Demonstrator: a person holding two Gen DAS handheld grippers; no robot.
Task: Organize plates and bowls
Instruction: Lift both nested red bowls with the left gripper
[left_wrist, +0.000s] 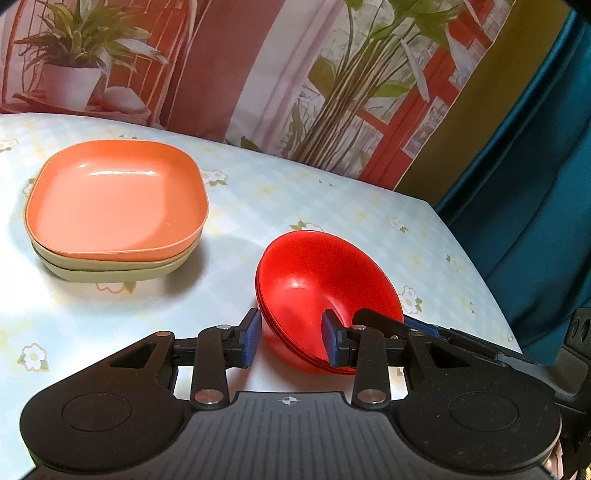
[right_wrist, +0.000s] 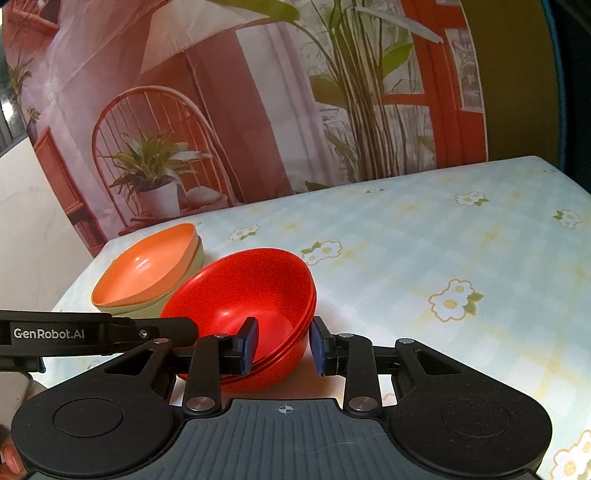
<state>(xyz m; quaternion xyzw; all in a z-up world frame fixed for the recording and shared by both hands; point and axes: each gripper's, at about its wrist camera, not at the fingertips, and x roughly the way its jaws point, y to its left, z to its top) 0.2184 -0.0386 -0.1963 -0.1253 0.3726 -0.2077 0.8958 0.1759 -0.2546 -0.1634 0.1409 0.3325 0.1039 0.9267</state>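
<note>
Both grippers straddle opposite rims of the red bowl stack (left_wrist: 325, 291): left gripper (left_wrist: 291, 338) and right gripper (right_wrist: 282, 345), jaws parted, pads not visibly pressing. Plates (left_wrist: 118, 206) lie far left.

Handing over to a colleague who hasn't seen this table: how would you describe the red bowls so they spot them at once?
On the flower-print tablecloth, look right of the square plates, orange on top of beige. The red bowls are a nested stack, tilted, with both grippers straddling the rim. They are the only round, bright red pieces.
</note>
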